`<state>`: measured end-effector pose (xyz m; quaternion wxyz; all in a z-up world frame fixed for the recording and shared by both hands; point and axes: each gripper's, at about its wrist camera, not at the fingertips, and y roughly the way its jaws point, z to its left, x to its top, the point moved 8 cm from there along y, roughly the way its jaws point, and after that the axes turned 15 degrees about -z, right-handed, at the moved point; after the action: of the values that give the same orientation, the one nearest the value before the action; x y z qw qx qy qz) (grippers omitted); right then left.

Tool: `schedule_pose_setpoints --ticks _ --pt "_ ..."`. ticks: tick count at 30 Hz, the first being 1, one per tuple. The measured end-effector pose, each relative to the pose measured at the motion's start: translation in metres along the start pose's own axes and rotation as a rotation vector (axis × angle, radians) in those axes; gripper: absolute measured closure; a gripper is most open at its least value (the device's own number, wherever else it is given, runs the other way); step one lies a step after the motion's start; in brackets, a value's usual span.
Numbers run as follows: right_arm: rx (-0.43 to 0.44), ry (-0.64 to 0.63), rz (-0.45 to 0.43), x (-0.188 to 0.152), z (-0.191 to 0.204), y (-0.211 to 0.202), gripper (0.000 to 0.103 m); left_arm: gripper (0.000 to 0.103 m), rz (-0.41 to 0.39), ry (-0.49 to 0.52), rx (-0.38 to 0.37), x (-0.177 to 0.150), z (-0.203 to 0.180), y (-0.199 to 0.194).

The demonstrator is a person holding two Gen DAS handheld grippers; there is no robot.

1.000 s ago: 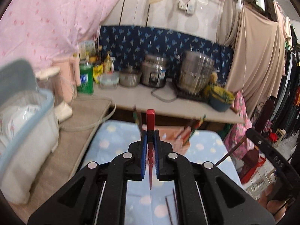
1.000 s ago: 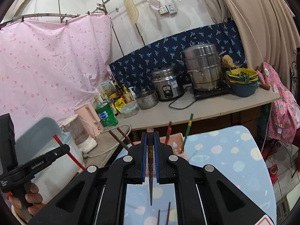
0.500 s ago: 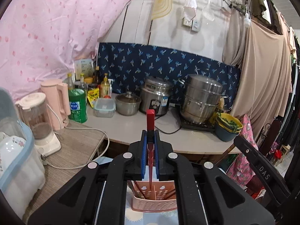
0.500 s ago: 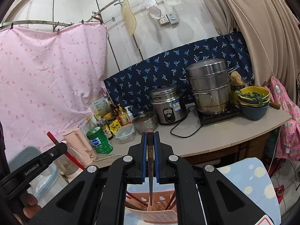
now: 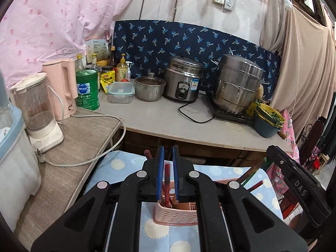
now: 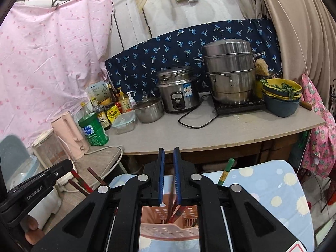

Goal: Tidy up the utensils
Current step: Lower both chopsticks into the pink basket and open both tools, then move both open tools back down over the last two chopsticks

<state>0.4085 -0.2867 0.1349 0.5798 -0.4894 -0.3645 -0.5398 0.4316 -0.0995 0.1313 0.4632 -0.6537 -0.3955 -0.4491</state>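
Observation:
A pink perforated utensil basket [image 5: 178, 216] stands on the blue dotted cloth; it also shows in the right wrist view [image 6: 168, 229]. My left gripper [image 5: 167, 175] is open right above it, and a red chopstick [image 5: 167, 184] stands loose between its blue pads, its tip down in the basket. My right gripper [image 6: 168, 176] is open above the same basket, with a dark chopstick [image 6: 172, 203] leaning free between its pads into the basket. Several more chopsticks [image 6: 224, 171] stick up out of the basket.
The kitchen counter [image 5: 168, 115] behind holds a rice cooker [image 5: 182, 79], a steel steamer pot [image 5: 237, 84], a small pot, bottles and bowls [image 5: 267, 119]. A blender [image 5: 40, 113], a pink kettle and a cord lie on the side table to the left. The other gripper [image 5: 298, 187] shows at right.
Both grippers have come down over the basket and opened. The red and the dark chopstick, gripped before, now stand loose in the basket.

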Motion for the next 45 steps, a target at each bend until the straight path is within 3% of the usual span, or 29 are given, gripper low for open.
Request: schedule_pose_setpoints --ticks 3,7,10,12,14,31,45 --pt "0.004 -0.012 -0.006 0.001 0.003 -0.007 0.087 0.077 -0.003 -0.006 0.003 0.0 0.003 -0.008" --pt "0.012 -0.006 -0.02 0.004 0.006 -0.024 0.08 0.07 -0.011 0.004 0.008 -0.002 0.004 -0.026" --pt "0.022 -0.003 -0.02 0.004 0.008 -0.042 0.079 0.065 -0.01 0.019 0.013 -0.005 0.004 -0.043" --pt "0.027 -0.005 -0.021 0.003 0.011 -0.055 0.078 0.05 -0.006 0.033 0.02 -0.009 0.004 -0.054" --pt "0.034 -0.004 -0.026 0.0 0.013 -0.07 0.073 0.045 -0.001 0.047 0.026 -0.014 0.003 -0.066" --pt "0.054 0.004 0.083 -0.08 0.018 -0.196 0.066 0.04 0.146 0.102 0.069 -0.115 0.009 -0.161" --pt "-0.028 -0.032 0.27 -0.189 -0.021 -0.257 0.066 0.038 0.278 0.114 0.098 -0.21 0.027 -0.207"
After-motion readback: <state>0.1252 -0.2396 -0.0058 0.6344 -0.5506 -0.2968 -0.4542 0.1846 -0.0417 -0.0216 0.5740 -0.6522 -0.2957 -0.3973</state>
